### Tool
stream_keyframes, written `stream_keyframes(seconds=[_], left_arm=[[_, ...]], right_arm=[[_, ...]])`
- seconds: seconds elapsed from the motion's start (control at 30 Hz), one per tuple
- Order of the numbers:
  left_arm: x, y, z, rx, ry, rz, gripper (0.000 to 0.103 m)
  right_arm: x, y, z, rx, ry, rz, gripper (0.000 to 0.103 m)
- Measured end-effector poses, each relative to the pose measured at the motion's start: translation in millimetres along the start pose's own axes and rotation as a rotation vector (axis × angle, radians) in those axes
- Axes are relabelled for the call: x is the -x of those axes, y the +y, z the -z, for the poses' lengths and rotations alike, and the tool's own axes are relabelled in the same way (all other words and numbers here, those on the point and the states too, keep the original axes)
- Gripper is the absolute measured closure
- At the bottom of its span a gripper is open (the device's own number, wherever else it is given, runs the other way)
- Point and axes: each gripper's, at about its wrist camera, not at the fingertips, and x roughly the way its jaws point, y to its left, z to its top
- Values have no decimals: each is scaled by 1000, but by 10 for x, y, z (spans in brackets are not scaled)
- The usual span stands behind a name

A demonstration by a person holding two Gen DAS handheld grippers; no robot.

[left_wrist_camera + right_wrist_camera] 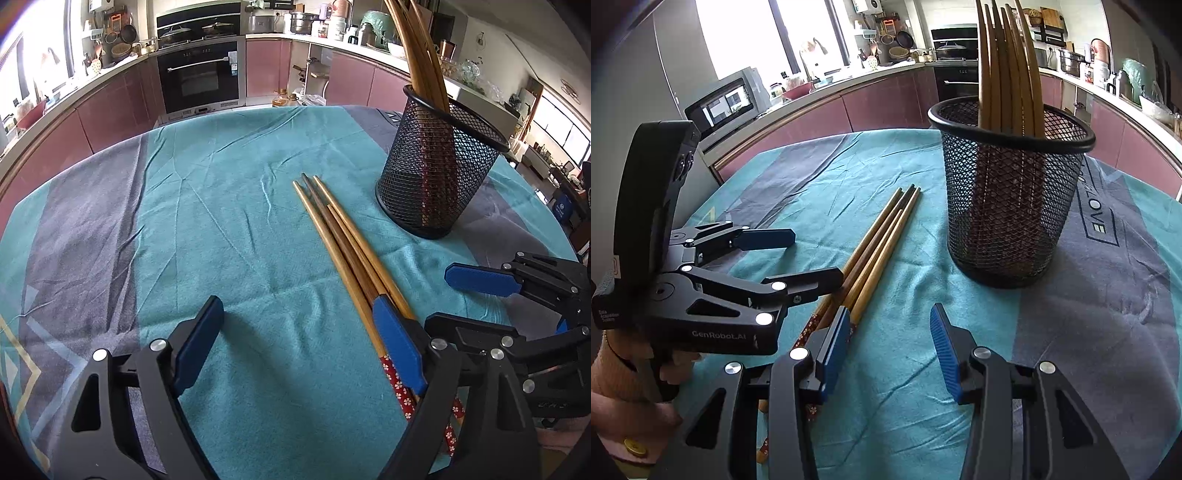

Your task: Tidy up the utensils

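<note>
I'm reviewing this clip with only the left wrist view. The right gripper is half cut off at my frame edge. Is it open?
Observer: Yes. In the right wrist view the right gripper is wide open, nothing between its pads.
Operator: Where does it sit against the loose chopsticks?
Observer: The chopsticks on the cloth run under its left finger; the gap between the fingers is over bare tablecloth.
Operator: I see three tips on the cloth. Correct?
Observer: The right wrist view shows four.
Operator: How full is the holder?
Observer: The mesh holder has about six chopsticks in the holder standing in it.
</note>
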Motion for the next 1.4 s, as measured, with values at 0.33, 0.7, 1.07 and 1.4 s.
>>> stream_keyframes(seconds=[0.33, 0.7, 1.07, 1.4], left_arm=[[-9, 11, -14, -11, 18, 9, 20], [-12, 19, -29, -9, 21, -7, 23], [2, 36, 6, -15, 19, -20, 31], [54, 93, -5, 4, 13, 13, 49]], right_arm=[[-21, 3, -29, 3, 1, -4, 59], [-32, 19, -45, 12, 1, -2, 60], [-88, 71, -70, 39, 21, 14, 67], [-73, 44, -120, 41, 25, 46, 72]])
